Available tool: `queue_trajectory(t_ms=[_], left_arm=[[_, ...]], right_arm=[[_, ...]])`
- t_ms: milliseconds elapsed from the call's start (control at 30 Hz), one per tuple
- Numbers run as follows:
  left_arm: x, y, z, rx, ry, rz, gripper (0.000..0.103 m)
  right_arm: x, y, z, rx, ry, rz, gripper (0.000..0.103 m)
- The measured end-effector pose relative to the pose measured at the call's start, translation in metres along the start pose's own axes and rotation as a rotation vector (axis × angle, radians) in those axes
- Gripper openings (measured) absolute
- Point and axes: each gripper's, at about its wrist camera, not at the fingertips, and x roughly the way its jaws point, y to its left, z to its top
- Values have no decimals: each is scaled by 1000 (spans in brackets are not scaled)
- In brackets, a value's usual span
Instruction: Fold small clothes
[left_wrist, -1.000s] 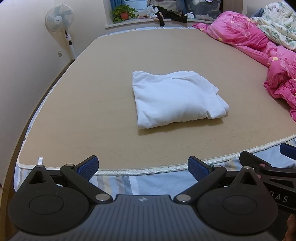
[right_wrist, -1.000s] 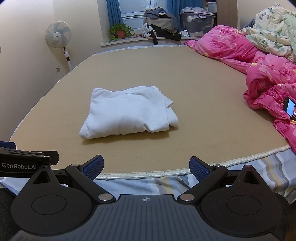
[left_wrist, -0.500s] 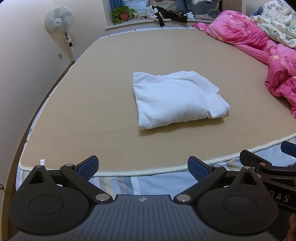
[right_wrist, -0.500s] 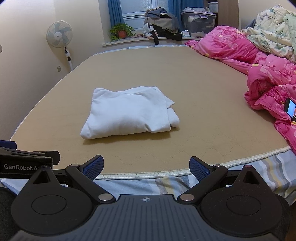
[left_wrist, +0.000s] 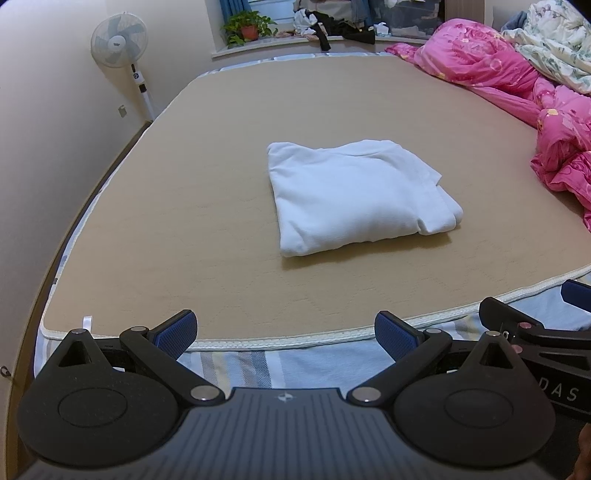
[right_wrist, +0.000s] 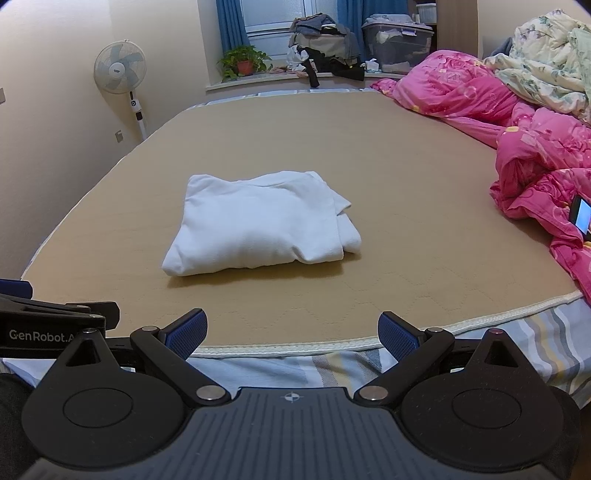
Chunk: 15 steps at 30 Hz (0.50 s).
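White garment (left_wrist: 354, 195) lies folded on tan mat (left_wrist: 221, 206)

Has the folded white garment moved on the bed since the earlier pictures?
No. The folded white garment lies at the same spot on the tan mat, equally far from the mat's white front edge, with the same shape.

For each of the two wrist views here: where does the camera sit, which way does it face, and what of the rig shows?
Left wrist: sits behind the open left gripper at the bed's near edge, facing across the mat to the folded white garment; the right gripper's side shows at the right edge.
Right wrist: sits behind the open right gripper, facing the same way; the left gripper's side shows at the left edge.
Shared: garment, fan, plant, pink quilt.
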Motion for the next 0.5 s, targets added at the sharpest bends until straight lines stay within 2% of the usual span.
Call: queue_trajectory(t_ms=[500], left_arm=[[2,2,0,0,-3,6,102]], right_arm=[[1,-2,1,0,1,2,99]])
